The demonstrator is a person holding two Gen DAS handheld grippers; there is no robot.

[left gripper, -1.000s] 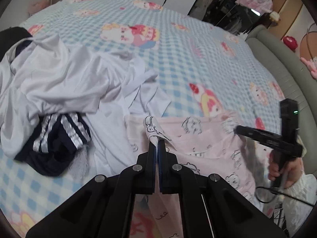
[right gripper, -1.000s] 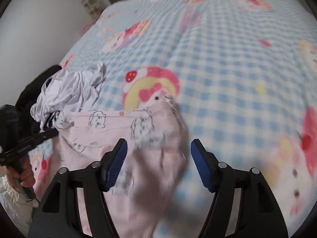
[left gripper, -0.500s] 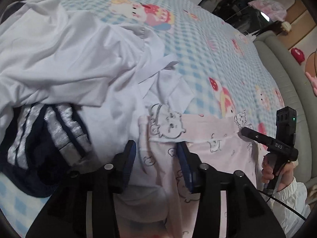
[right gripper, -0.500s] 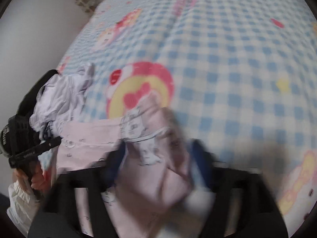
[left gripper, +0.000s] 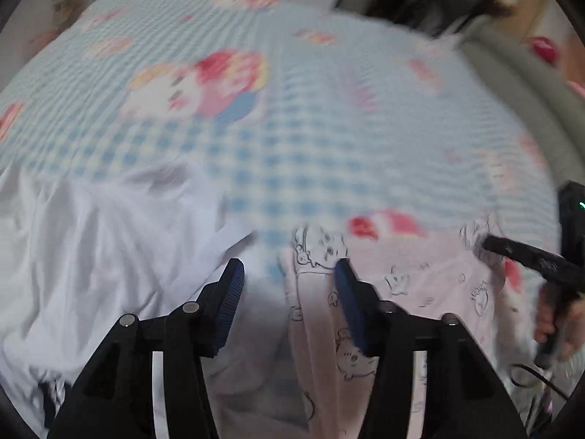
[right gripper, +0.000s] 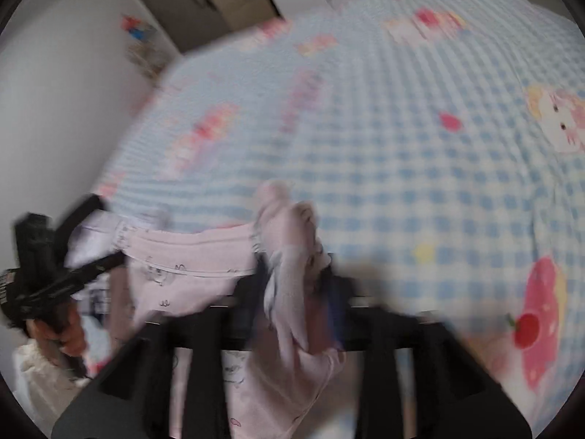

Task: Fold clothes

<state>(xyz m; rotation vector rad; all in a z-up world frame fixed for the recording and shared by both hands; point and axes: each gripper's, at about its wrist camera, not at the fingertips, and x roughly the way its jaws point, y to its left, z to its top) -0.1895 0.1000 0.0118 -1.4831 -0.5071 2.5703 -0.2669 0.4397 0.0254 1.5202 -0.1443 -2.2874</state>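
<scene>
A pale pink garment with cartoon prints (left gripper: 420, 285) lies on the blue checked bed sheet (left gripper: 310, 146). My left gripper (left gripper: 289, 278) is open and empty, with the garment's left corner by its right fingertip (left gripper: 343, 274). My right gripper (right gripper: 296, 278) is shut on a bunched corner of the pink garment (right gripper: 289, 226) and holds it up off the bed; the view is blurred. The right gripper also shows at the garment's far corner in the left wrist view (left gripper: 486, 243).
A heap of white clothes (left gripper: 91, 248) lies left of the pink garment, with a dark striped piece under its lower edge. A grey padded bed edge (left gripper: 530, 84) runs along the right. A wall (right gripper: 55, 91) stands left of the bed.
My left gripper let go of the pink garment's corner and opened wide. My right gripper closed on the other corner and lifted it. Both views swung upward.
</scene>
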